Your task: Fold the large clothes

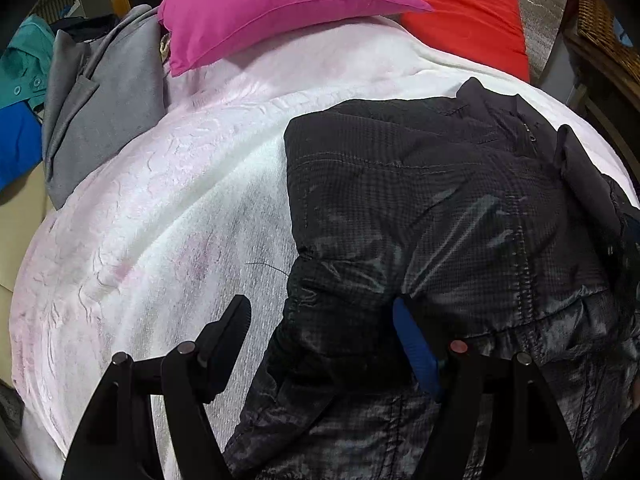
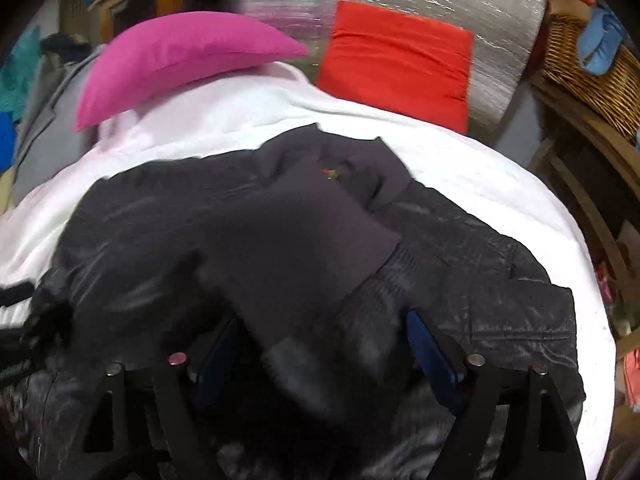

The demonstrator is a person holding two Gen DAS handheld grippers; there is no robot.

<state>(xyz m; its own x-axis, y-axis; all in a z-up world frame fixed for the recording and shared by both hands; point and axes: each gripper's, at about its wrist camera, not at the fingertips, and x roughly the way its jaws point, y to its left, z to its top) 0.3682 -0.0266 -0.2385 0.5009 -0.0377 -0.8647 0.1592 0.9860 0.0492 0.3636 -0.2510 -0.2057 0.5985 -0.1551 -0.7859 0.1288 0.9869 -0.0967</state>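
Note:
A large black quilted jacket [image 1: 440,208] lies spread on a white blanket [image 1: 180,200]. My left gripper [image 1: 320,320] hangs open over the jacket's lower left edge. Its left finger is above the bare blanket and its blue-padded right finger is above the jacket. In the right wrist view the same jacket [image 2: 480,264] fills the middle of the blanket [image 2: 460,168]. A dark sleeve [image 2: 304,240] runs across it, and its ribbed cuff end lies between the fingers of my right gripper [image 2: 320,336]. The right blue pad's inner face shows bare, so the jaws stand open around the sleeve. The picture is blurred.
A pink pillow [image 1: 272,4] and a red cushion [image 1: 464,20] sit at the far end of the blanket. A grey garment [image 1: 108,100] and teal clothing [image 1: 24,60] are piled at the left. A wicker basket [image 2: 592,72] and wooden furniture stand at the right.

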